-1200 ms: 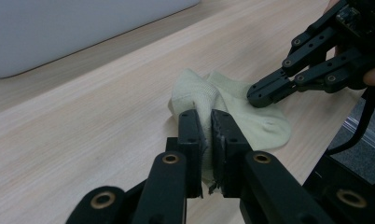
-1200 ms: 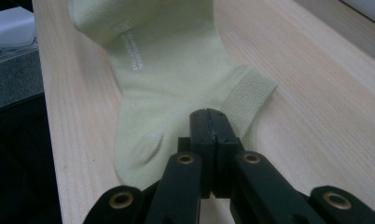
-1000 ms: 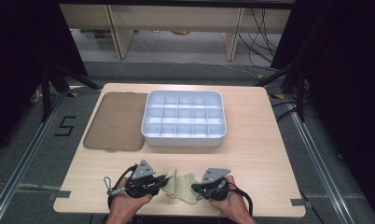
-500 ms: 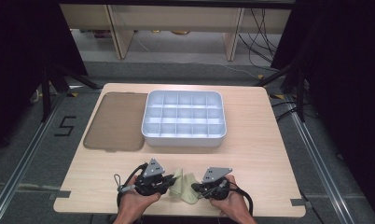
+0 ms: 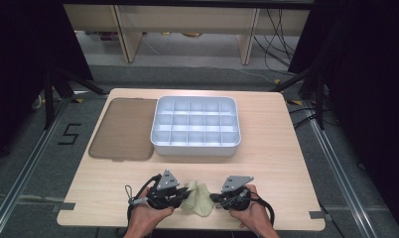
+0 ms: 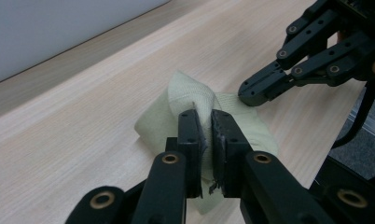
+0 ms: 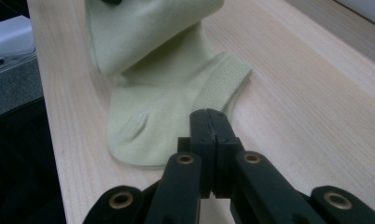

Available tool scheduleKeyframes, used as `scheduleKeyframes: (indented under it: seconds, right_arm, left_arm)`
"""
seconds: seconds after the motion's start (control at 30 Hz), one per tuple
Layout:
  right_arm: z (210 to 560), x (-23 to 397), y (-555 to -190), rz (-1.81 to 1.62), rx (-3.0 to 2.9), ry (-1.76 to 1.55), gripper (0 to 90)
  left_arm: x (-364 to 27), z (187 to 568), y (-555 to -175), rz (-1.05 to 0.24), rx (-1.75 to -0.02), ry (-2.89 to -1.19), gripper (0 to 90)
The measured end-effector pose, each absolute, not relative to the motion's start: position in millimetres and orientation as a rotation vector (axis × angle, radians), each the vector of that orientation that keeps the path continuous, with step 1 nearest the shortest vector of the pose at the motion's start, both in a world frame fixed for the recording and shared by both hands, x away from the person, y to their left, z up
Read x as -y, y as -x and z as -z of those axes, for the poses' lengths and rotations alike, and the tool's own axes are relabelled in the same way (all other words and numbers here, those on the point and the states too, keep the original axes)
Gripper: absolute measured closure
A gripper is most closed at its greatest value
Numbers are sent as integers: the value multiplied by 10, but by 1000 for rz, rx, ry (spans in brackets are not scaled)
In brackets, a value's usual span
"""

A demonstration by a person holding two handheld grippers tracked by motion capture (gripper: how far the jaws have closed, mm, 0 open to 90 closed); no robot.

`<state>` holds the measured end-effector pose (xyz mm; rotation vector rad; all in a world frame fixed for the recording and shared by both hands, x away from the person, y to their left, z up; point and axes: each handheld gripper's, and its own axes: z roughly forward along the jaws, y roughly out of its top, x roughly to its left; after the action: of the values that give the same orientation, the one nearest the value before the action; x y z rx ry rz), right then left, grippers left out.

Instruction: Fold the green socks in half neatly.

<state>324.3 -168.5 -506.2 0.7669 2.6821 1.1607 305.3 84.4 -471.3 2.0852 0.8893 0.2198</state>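
Observation:
A pale green sock [image 5: 198, 198] lies near the table's front edge between my two grippers. In the left gripper view my left gripper [image 6: 205, 133] is shut on a raised fold of the sock [image 6: 190, 95], lifting that end off the wood. My right gripper [image 7: 209, 119] has its jaws flush together, and their tips rest on the sock's [image 7: 167, 93] ribbed cuff edge, which stays flat on the table. From above, the left gripper [image 5: 181, 199] and right gripper [image 5: 216, 199] face each other across the sock, each in a hand.
A white tray [image 5: 195, 148] divided into several empty compartments stands at the middle of the wooden table [image 5: 287, 173]. A flat brown lid [image 5: 123, 129] lies to its left. The table's front edge runs just behind the hands.
My left gripper has shifted a little to the right, carrying the sock's end up and over toward the right gripper. The right gripper has stayed put.

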Motion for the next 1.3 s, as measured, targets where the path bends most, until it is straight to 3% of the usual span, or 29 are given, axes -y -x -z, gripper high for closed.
scheduleKeyframes:
  seconds: [0.97,1.3]
  right_arm:
    - [5079,1700,-3239,-1193,-2666,-811,885]
    - [5026,1766,-3267,-1255,-2627,-823,859]
  left_arm:
    - [-557,4881,-3092,-192,-849,-2144,789]
    - [-470,4850,-3080,-190,-856,-2124,724]
